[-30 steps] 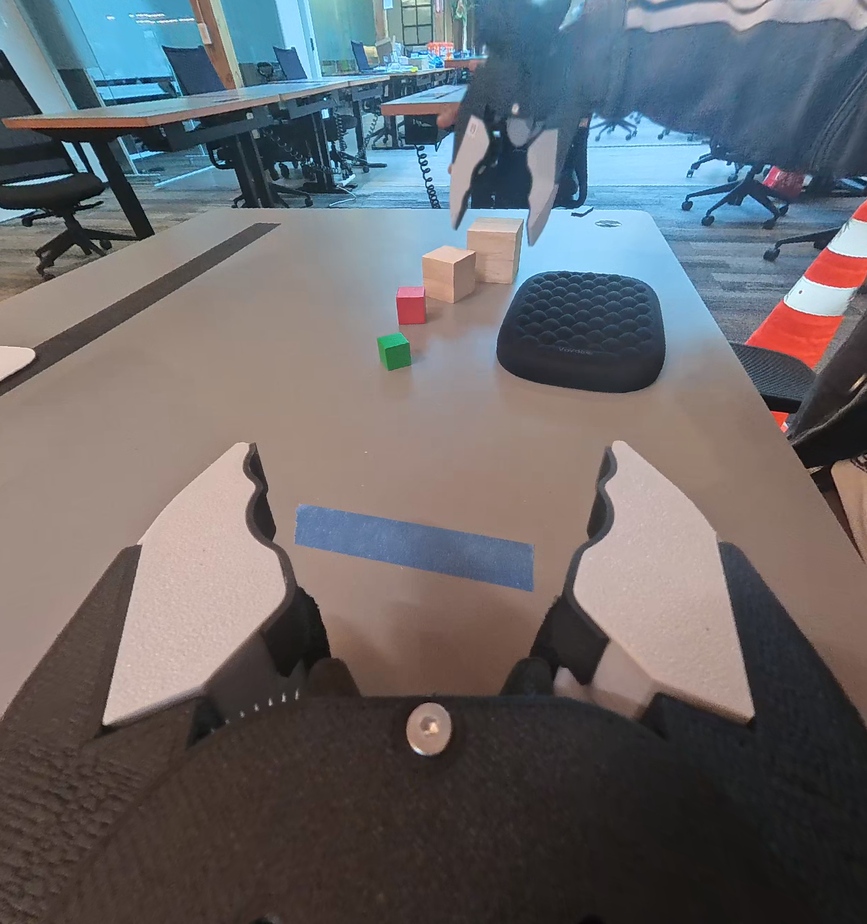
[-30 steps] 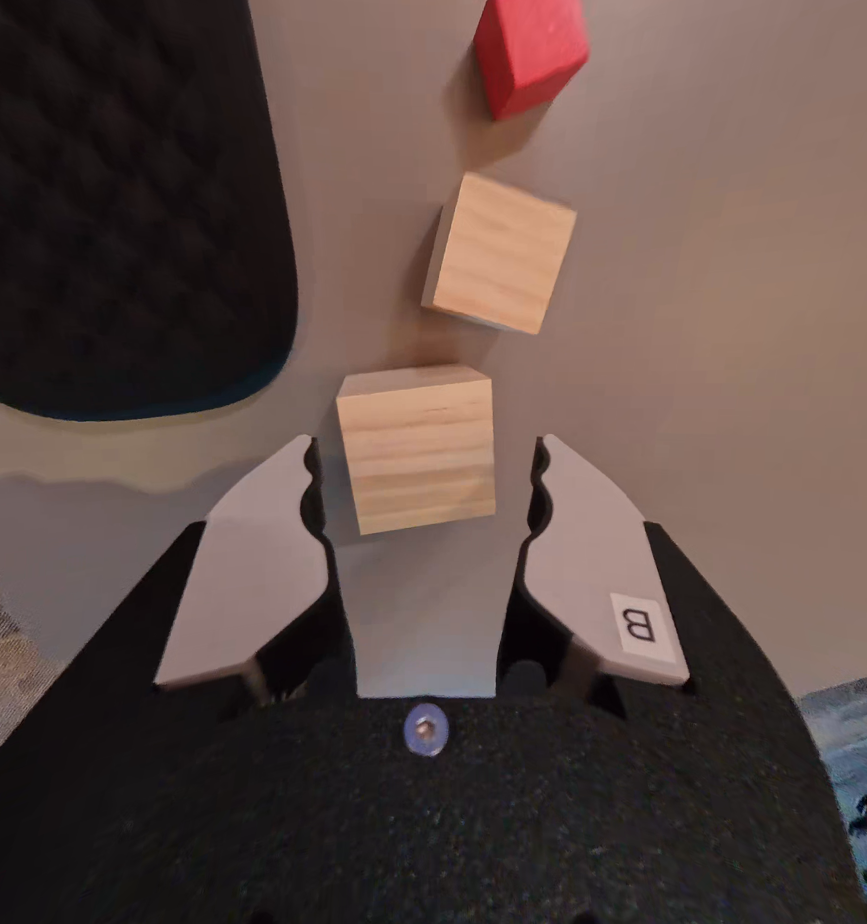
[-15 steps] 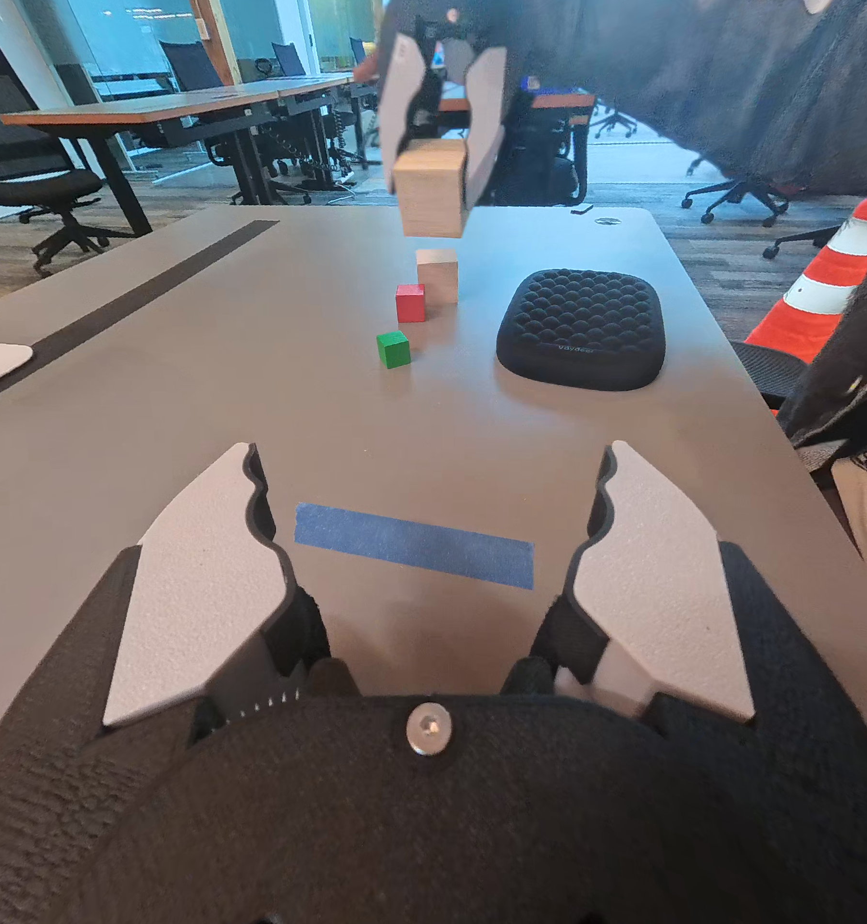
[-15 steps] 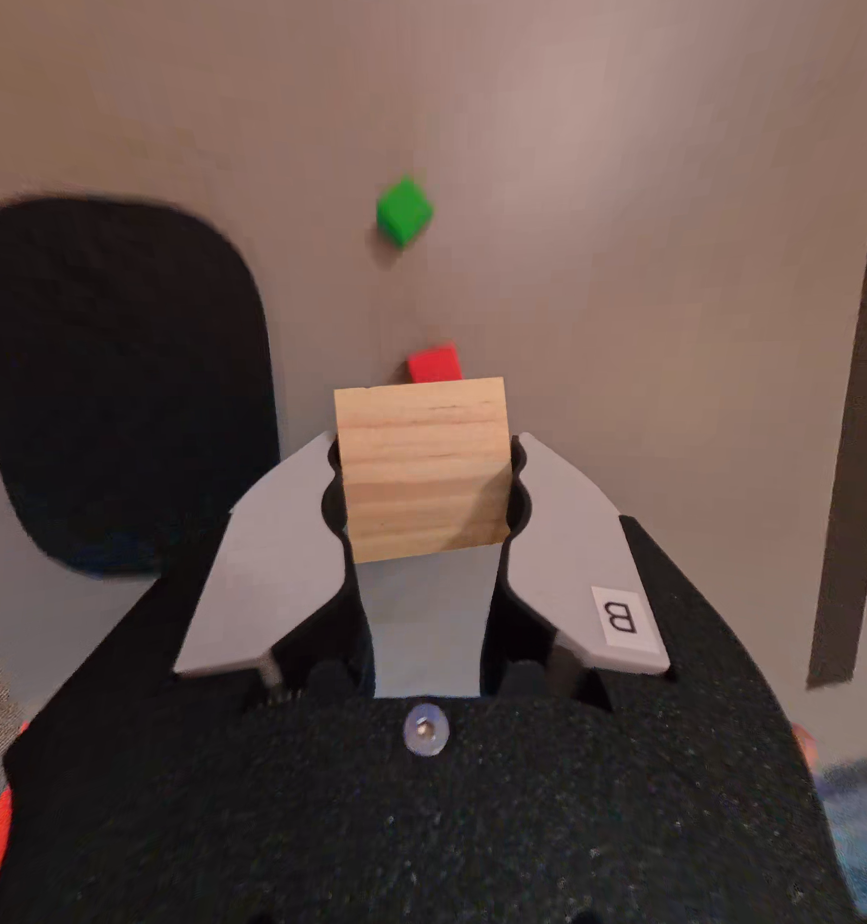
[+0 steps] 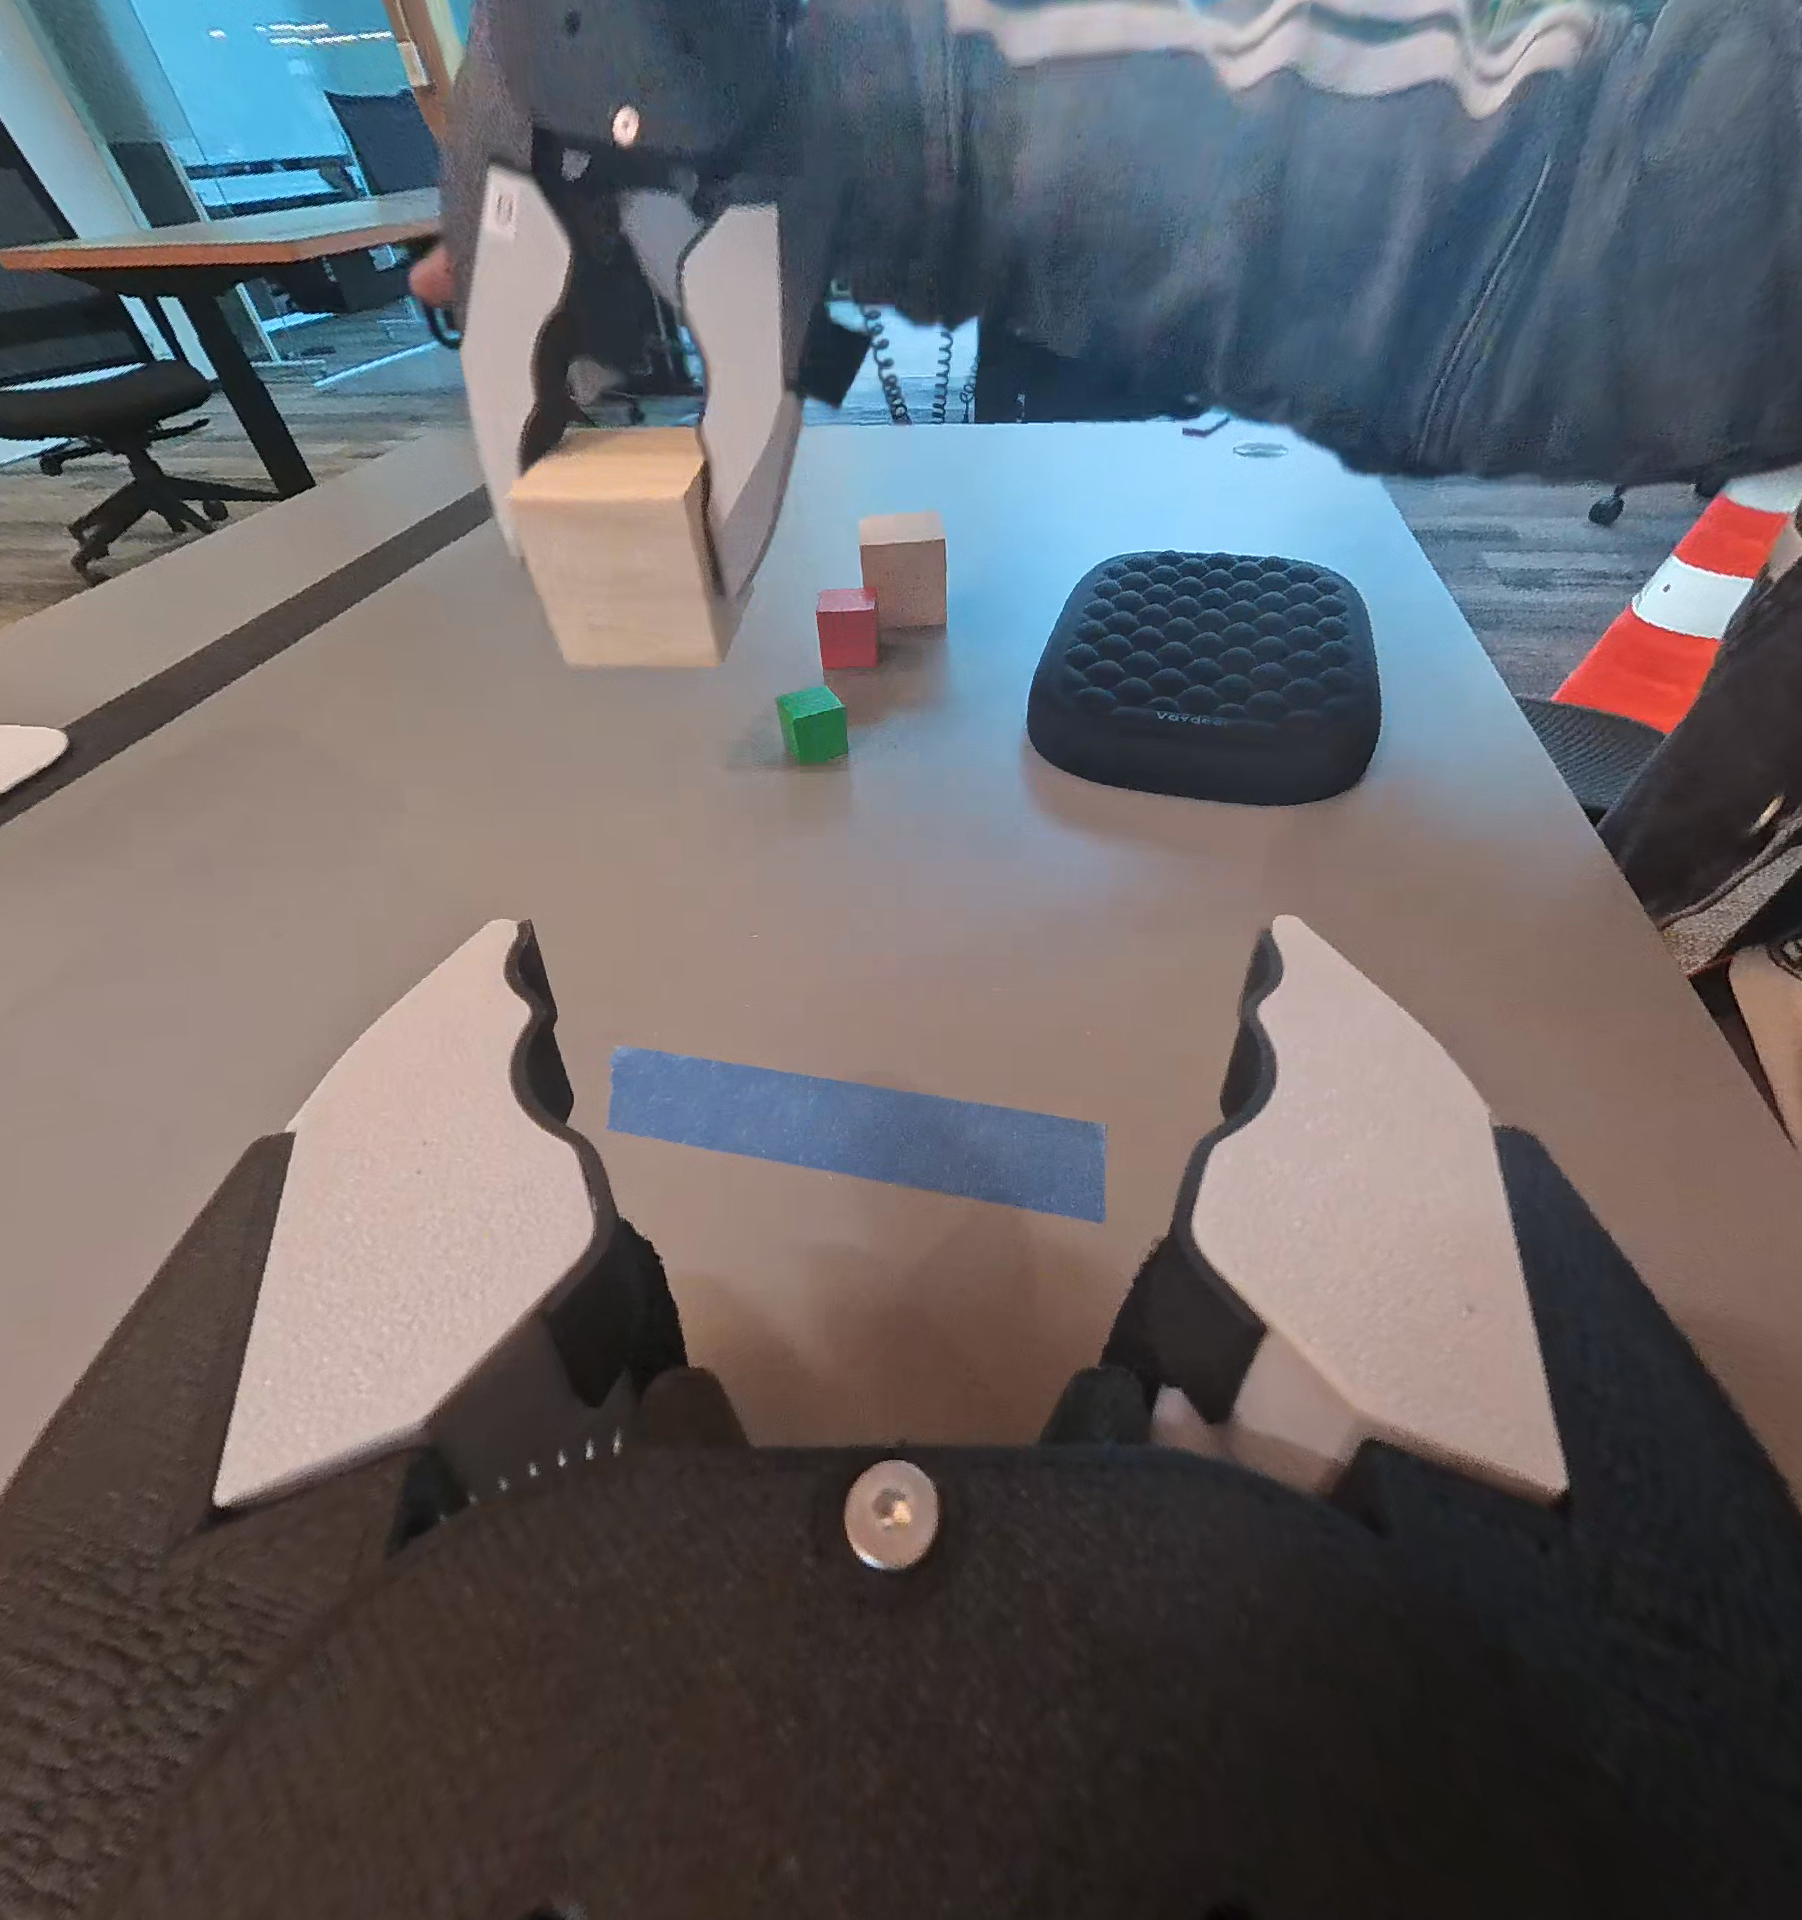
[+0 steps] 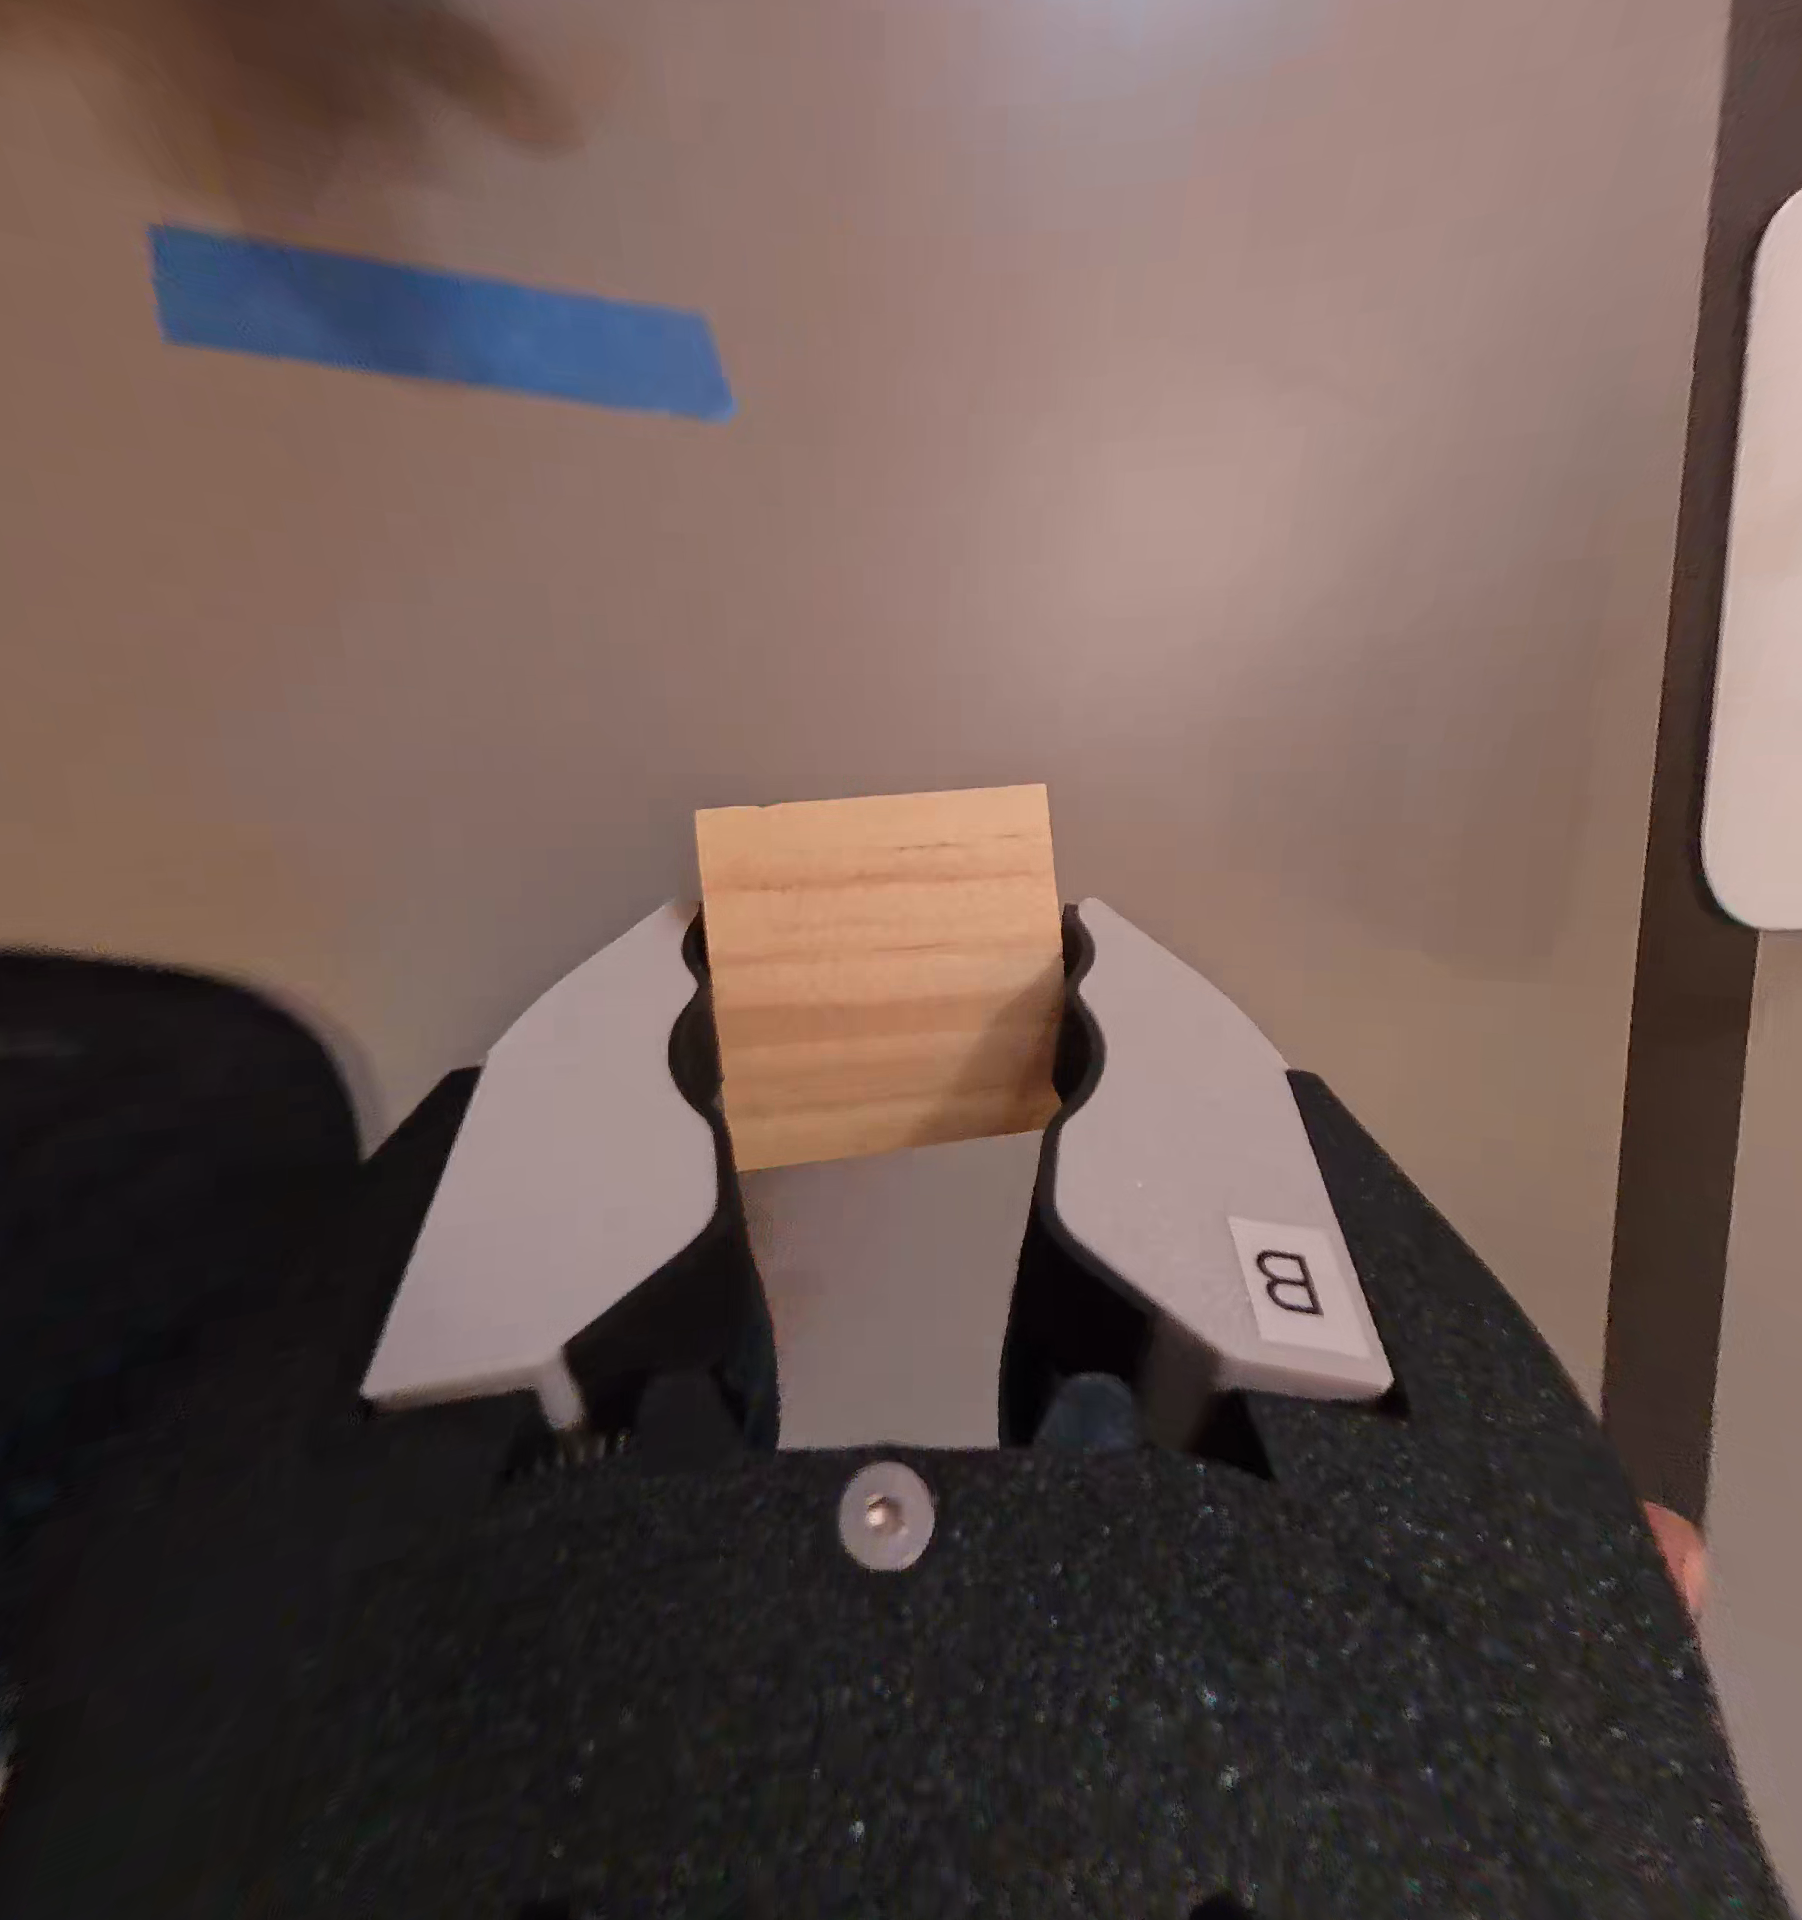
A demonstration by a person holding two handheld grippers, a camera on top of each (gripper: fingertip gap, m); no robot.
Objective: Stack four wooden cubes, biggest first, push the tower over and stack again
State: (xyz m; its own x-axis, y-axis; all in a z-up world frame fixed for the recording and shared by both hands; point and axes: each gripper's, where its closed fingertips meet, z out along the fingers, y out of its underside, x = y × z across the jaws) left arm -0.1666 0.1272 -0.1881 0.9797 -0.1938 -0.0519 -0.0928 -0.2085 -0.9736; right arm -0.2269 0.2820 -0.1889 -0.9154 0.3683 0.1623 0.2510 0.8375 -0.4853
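While office chairs (image 5: 76, 395) ring our grey table (image 5: 357, 831) — blue tape (image 5: 855, 1130) on it — right tongs (image 6: 881, 997) clamp the largest wooden cube (image 6: 881, 987); left tongs (image 5: 897, 977) gape apart.

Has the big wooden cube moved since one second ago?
Yes. The big wooden cube, clamped in the right gripper, left its place beside the smaller wooden cube and now hangs above the table, farther left and nearer.

Black cushion (image 5: 1203, 675), blue tape strip (image 5: 855, 1130), orange-white cone (image 5: 1686, 613), office chair (image 5: 66, 384)
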